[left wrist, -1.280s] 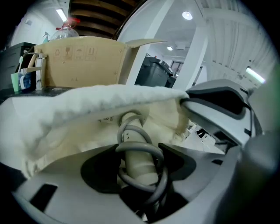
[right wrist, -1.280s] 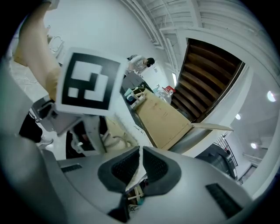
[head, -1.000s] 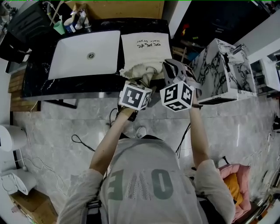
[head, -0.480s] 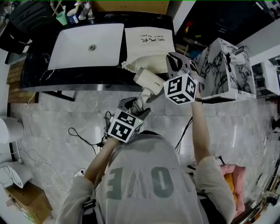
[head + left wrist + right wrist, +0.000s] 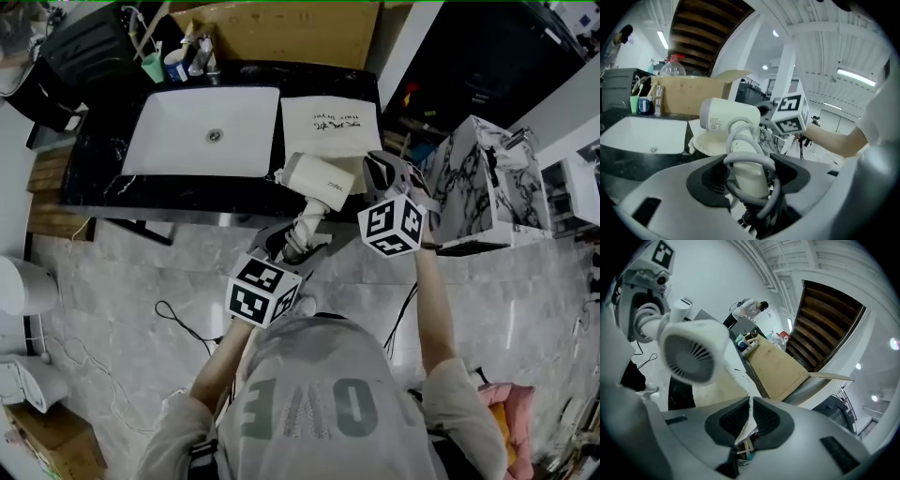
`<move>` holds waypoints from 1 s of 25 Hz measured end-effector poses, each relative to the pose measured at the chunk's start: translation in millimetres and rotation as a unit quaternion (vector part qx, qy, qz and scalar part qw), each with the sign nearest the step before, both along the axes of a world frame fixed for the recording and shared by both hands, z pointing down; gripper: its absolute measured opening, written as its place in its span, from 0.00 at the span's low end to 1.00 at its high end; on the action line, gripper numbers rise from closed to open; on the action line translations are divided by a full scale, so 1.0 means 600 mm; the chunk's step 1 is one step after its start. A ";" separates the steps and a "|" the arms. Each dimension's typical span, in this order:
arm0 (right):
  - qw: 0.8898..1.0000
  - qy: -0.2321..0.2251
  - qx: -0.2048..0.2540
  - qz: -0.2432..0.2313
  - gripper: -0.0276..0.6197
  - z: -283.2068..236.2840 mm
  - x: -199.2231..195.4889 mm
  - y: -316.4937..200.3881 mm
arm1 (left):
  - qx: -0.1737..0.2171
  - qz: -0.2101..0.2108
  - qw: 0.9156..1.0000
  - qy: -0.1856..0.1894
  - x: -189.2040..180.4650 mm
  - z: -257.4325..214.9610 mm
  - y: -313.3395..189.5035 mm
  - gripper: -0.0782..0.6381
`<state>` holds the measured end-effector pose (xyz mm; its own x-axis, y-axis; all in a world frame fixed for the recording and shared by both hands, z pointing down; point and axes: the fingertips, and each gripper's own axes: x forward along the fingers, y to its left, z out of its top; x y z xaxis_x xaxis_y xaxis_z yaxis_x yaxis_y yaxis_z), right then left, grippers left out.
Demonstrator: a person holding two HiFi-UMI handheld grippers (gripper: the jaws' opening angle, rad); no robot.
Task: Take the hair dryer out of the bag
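Hair dryer [image 5: 317,181] is held clear of the bag, in the air above the front edge of the worktop [image 5: 103,178]. The left gripper [image 5: 292,242] is clamped round its handle, and grey cord [image 5: 751,161] is looped over handle and jaws, so the handle's lower end is hidden. From the right gripper view only the dryer's rear grille shows, blurred and cut off at the side. The right gripper [image 5: 378,174], just beside the dryer's barrel, is closed almost completely on a thin fold of the bag's cream cloth; in the head view its own body covers the jaws. The bag [image 5: 332,124] lies flat near the worktop's right edge, its mouth masked by the dryer and its dark print too small to read. The sink [image 5: 208,131] sits to its left. At the far edge stand cups [image 5: 164,64] and a cardboard box [image 5: 281,33], cropped by the frame.
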<state>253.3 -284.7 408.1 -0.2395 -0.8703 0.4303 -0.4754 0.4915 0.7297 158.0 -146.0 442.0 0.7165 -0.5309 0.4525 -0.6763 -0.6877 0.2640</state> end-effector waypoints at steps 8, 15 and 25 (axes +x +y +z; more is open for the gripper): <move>1.000 -0.025 0.001 -0.003 0.12 0.005 -0.001 0.029 | 0.238 -0.120 0.963 0.049 -0.055 -0.200 -0.122 0.52; 0.999 -0.036 0.003 -0.006 0.12 0.059 -0.018 0.068 | 0.378 -0.226 0.893 0.091 -0.133 -0.303 -0.128 0.52; 0.998 0.016 -0.047 -0.027 0.12 0.159 -0.016 0.090 | 0.372 -0.312 0.867 0.113 -0.215 -0.296 -0.100 0.52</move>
<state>244.0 -230.8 503.3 -0.2695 -0.8122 0.5175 -0.4234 0.5825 0.6938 28.7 -205.9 264.6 0.2112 -0.9317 -0.2954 -0.9667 -0.2438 0.0776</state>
